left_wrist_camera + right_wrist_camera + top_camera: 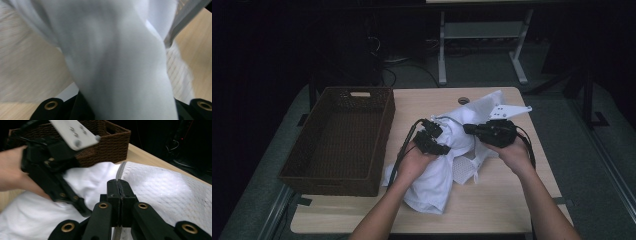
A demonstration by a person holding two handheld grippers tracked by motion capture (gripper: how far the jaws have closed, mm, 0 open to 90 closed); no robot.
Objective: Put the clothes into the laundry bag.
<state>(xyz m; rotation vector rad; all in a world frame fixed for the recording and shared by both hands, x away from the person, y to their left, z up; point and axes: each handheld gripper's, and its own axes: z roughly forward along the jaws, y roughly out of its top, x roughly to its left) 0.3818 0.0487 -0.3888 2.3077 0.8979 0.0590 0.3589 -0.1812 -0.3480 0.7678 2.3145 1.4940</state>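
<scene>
Step, as I judge: both tools lift white garment (447, 170) from bench (492, 210), probably to fold it or put it in wicker basket (339, 137).

Right tool (119, 185): jaws pressed together, thin cloth edge pinched between them.

Left tool (438, 141): cloth rises out of its jaws in its own view; jaws hidden, grip state cannot tell.

Basket sits beyond left tool.

Next move needs: keep both grips, pull tools apart to spread cloth.

No readable text, labels, brand names, numbers or signs appear on anything in these views.
</scene>
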